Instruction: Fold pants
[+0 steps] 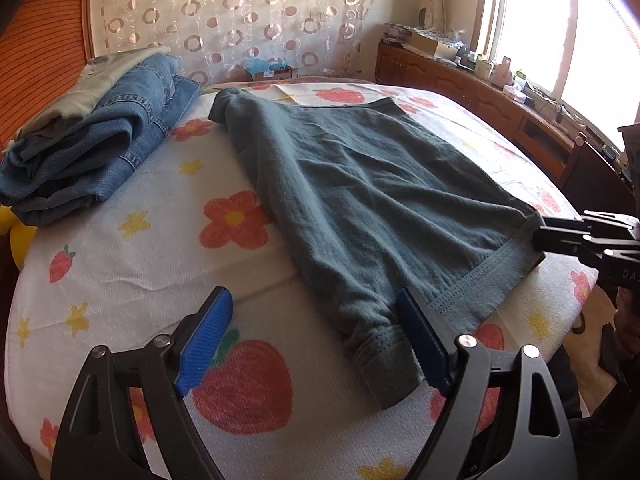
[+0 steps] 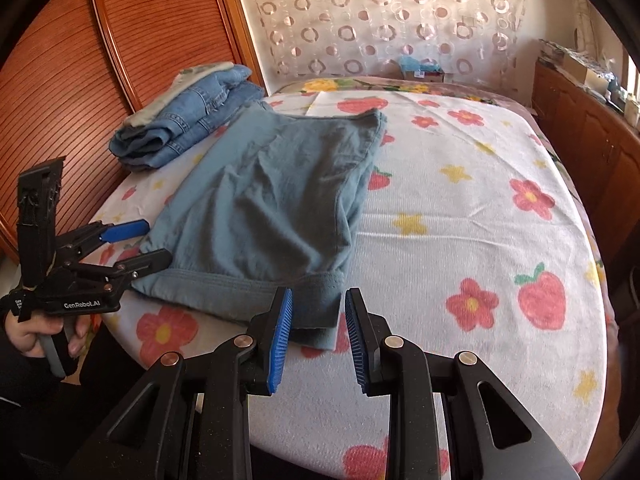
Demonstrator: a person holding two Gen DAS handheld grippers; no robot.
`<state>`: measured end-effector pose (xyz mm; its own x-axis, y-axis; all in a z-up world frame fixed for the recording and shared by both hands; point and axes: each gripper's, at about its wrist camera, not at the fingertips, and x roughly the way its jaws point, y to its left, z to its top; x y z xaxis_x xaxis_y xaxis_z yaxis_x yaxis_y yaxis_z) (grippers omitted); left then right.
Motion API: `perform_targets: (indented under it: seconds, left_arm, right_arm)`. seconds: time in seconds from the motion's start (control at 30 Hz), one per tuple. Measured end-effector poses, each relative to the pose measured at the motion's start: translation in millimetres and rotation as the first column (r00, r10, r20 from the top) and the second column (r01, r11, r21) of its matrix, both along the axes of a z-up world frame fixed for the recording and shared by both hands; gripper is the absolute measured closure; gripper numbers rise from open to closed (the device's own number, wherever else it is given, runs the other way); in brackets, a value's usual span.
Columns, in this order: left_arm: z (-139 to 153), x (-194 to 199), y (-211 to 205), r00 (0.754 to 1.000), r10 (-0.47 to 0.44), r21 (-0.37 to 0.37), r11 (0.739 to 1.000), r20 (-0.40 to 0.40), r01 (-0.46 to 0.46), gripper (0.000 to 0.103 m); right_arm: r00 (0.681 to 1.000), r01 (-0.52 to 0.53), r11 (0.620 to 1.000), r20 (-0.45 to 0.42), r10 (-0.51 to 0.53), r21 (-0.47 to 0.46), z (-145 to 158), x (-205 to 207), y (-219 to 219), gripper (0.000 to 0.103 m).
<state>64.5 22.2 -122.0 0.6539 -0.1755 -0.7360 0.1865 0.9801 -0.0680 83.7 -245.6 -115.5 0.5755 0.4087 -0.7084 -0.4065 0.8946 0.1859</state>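
The teal pants (image 1: 384, 184) lie folded on the bed (image 1: 132, 272), flat on its flowered cover, with the waistband running along the near edge. The left claw (image 1: 316, 340) stands wide open at the near-left corner of the fabric: its right pad (image 1: 420, 340) sits against the cuffed corner of the pants, while its left pad (image 1: 204, 340) hangs over bare cover, well clear of the cloth. Nothing is gripped there.

Over to the right claw (image 2: 316, 340), jaws narrow but apart, hovering at the near-right corner of the pants (image 2: 272, 208). A corner of the waistband shows in the gap between the blue pads (image 2: 280, 340), yet whether they press on it cannot be told from either view. In the left wrist view the right claw (image 1: 538, 236) shows only as a black tip at the waistband's right end.

A hand (image 2: 40, 332) holds the left claw's (image 2: 140, 240) grip at the bed's near-left edge. Behind the teal pants, a stack of folded jeans (image 1: 104, 140) rests at the far-left of the bed, just beside them.
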Motion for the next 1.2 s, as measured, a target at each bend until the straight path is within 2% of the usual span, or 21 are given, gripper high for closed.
perform_targets:
  seconds: [0.2, 0.43, 0.5, 0.63, 0.93, 1.03, 1.2]
  left_arm:
    - [-0.1, -3.2, 1.5, 1.0, 0.008, 0.0, 1.0, 0.009, -0.008, 0.017]
    - [5.3, -7.0, 1.9, 0.998, -0.045, -0.027, 0.999, -0.043, 0.044, 0.018]
    - [7.9, -12.2, 0.7, 0.996, -0.076, -0.047, 0.996, -0.052, 0.074, 0.024]
    - [6.9, -18.4, -9.3, 0.992, -0.114, -0.028, 0.993, -0.058, 0.112, 0.04]
    - [12.1, -24.0, -17.7, 0.986, -0.162, -0.054, 0.986, -0.034, 0.16, 0.079]
    - [21.3, -25.1, -13.5, 0.988, -0.155, -0.071, 0.986, -0.012, 0.153, 0.085]
    - [39.7, -24.2, -11.4, 0.988, -0.152, -0.078, 0.985, 0.037, 0.154, 0.089]
  right_arm:
    - [1.0, 0.002, 1.0, -0.025, -0.002, -0.006, -5.5, 0.6, 5.8, 0.075]
    - [1.0, -0.021, 1.0, -0.016, 0.021, 0.0, -9.0, -0.7, 7.9, 0.075]
    - [1.0, -0.022, 1.0, -0.02, 0.022, 0.01, -9.3, 0.1, 6.4, 0.075]
    - [1.0, -0.024, 1.0, -0.014, 0.024, 0.003, -9.3, -1.3, 8.0, 0.075]
    - [0.999, -0.047, 0.999, 0.0, 0.047, 0.023, -5.6, -4.5, 9.8, 0.092]
    - [0.999, -0.053, 0.998, 0.007, 0.052, 0.046, -2.8, -5.7, 8.9, 0.093]
    - [0.996, -0.069, 0.994, 0.062, 0.063, 0.089, 13.8, -10.9, 8.3, 0.093]
